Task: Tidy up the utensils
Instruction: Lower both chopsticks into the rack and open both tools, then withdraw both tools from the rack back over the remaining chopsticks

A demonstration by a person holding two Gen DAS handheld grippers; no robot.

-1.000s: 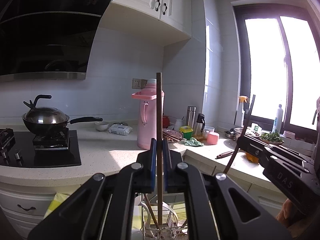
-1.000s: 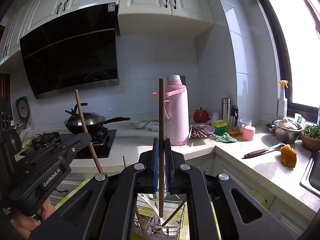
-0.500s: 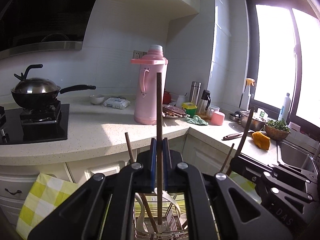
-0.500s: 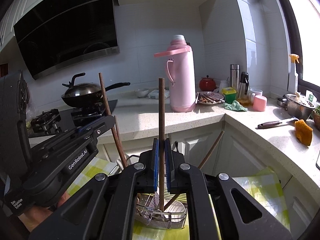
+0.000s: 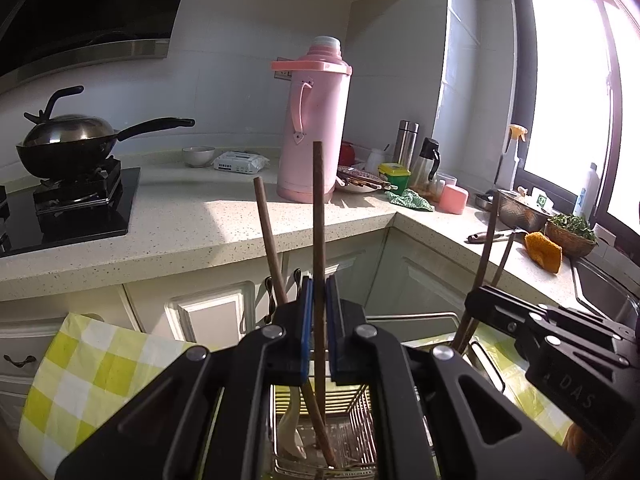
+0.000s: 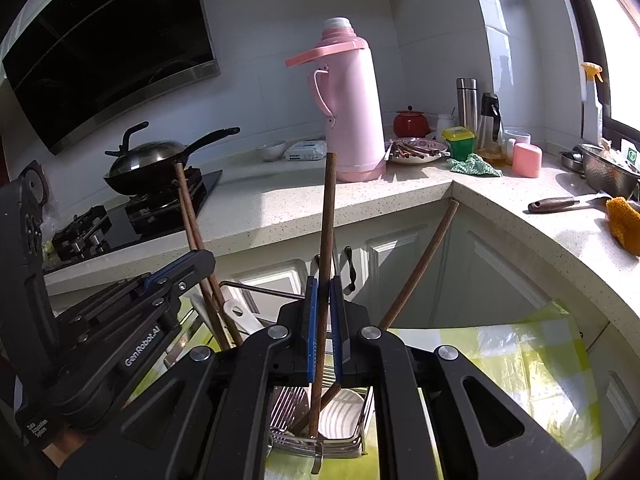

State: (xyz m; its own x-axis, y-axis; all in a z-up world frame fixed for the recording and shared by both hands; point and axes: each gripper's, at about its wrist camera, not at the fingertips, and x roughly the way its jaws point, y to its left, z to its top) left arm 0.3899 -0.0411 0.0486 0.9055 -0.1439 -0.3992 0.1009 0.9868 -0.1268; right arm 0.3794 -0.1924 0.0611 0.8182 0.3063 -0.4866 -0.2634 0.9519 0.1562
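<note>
My left gripper (image 5: 318, 320) is shut on a brown chopstick (image 5: 318, 216) held upright, its lower end inside a wire utensil basket (image 5: 360, 412). My right gripper (image 6: 323, 320) is shut on another brown chopstick (image 6: 326, 240), its tip also down in the wire basket (image 6: 348, 440). Each gripper shows in the other's view: the right one (image 5: 484, 300) at right, the left one (image 6: 192, 260) at left. More chopsticks (image 5: 268, 236) (image 6: 424, 264) lean in the basket with a white spoon (image 5: 290, 424).
The basket stands on a yellow checked cloth (image 5: 92, 376) (image 6: 516, 364). Behind it runs an L-shaped counter (image 5: 224, 216) with a pink thermos (image 5: 314, 120), a wok on the stove (image 5: 68, 148), a plate of chopsticks (image 6: 416, 148), cups, a colander and a sink.
Both grippers have moved down with their chopsticks, whose lower ends have gone deeper into the wire basket. The basket and cloth now fill more of both views.
</note>
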